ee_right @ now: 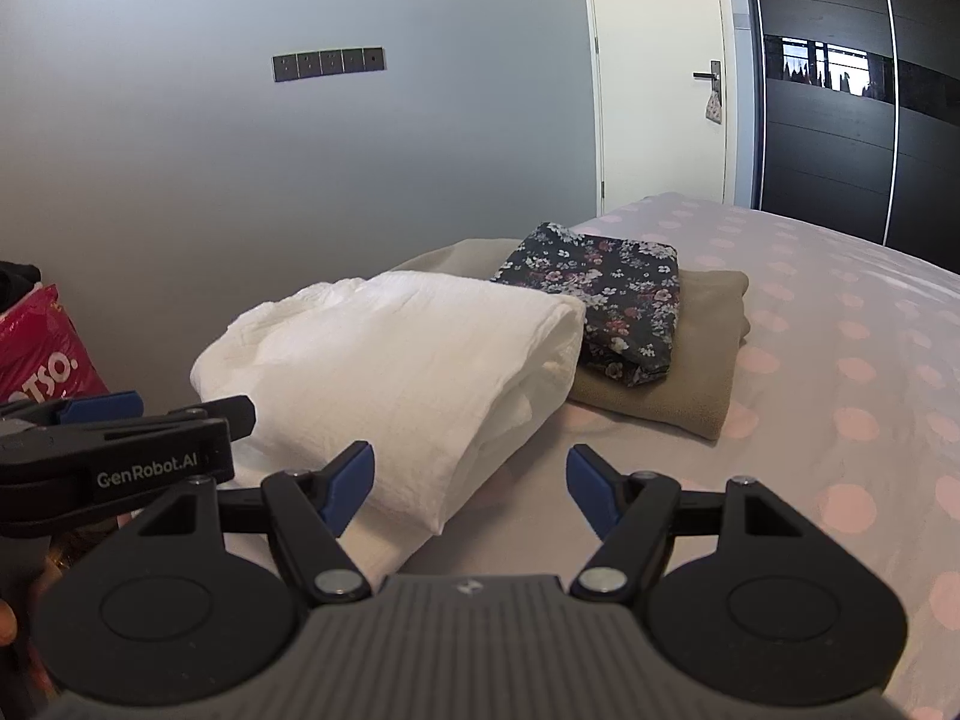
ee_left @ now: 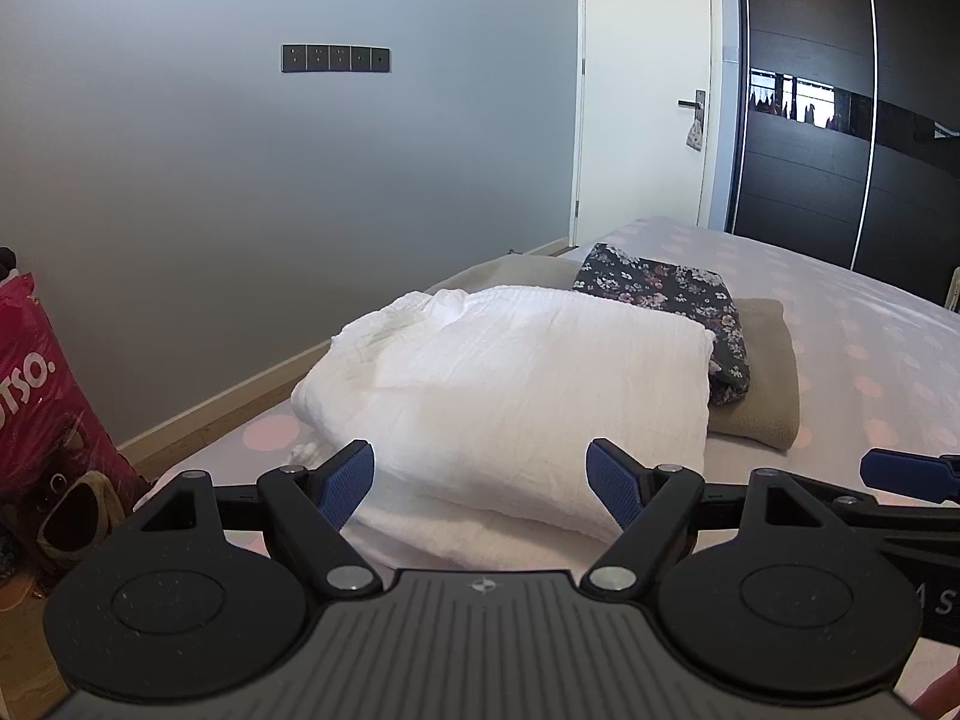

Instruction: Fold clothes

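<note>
Bedroom scene: white garment [ee_left: 498, 396] lies folded on bed [ee_left: 870, 324], floral piece [ee_left: 666, 300] just behind it. Left gripper [ee_left: 480, 480] and right gripper [ee_right: 468, 483] hover released; squaring the white garment's edges would tidy it.

The red bag [ee_left: 42, 396] is cut by the left edge, its lettering reading only in part. The tan garment [ee_right: 690, 348] lies largely hidden under the floral garment [ee_right: 606, 294] and the white folded garment [ee_right: 390, 360] — its full outline cannot be traced. From the left wrist, the right gripper [ee_left: 906, 471] shows only a blue pad at the right edge. A small item hangs from the door handle [ee_left: 693, 103], perhaps a pouch — too small to tell. The wardrobe [ee_left: 840, 120] runs off the frame.
</note>
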`<state>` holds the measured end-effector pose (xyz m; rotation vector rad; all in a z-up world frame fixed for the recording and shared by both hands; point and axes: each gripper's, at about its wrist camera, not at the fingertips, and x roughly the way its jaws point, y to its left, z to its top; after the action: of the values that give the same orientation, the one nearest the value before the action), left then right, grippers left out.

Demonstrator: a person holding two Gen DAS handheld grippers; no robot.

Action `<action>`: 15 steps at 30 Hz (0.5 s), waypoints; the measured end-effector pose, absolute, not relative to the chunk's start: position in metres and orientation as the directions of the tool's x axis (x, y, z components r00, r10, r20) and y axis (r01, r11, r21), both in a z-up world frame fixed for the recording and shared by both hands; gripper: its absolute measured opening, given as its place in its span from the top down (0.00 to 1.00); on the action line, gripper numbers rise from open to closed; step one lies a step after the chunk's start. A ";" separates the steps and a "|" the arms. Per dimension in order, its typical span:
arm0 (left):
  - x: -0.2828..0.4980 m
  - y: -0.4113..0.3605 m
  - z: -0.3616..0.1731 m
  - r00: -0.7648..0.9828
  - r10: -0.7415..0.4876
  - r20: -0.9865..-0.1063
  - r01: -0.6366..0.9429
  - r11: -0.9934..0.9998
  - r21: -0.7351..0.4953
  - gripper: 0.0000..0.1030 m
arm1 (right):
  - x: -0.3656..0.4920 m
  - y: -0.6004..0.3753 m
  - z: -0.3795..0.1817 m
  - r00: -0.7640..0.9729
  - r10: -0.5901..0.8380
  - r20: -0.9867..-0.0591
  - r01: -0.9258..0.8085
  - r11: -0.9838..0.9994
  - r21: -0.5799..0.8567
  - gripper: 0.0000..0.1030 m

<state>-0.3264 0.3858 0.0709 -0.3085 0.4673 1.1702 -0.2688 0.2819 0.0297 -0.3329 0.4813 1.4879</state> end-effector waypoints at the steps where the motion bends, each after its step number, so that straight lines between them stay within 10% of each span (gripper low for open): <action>1: -0.326 0.386 0.071 0.311 0.805 -0.505 -0.930 0.367 0.012 0.25 | -0.269 0.282 0.029 0.019 0.866 -0.500 -0.995 0.065 0.075 0.29; 15: -0.324 0.385 0.068 0.307 0.801 -0.515 -0.926 0.376 0.033 0.25 | -0.274 0.283 0.027 0.017 0.866 -0.500 -0.995 0.063 0.076 0.26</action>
<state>-0.3244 0.3854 0.0681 -0.2924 0.4947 1.1637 -0.2738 0.2834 0.0266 -0.3363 0.4778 1.4889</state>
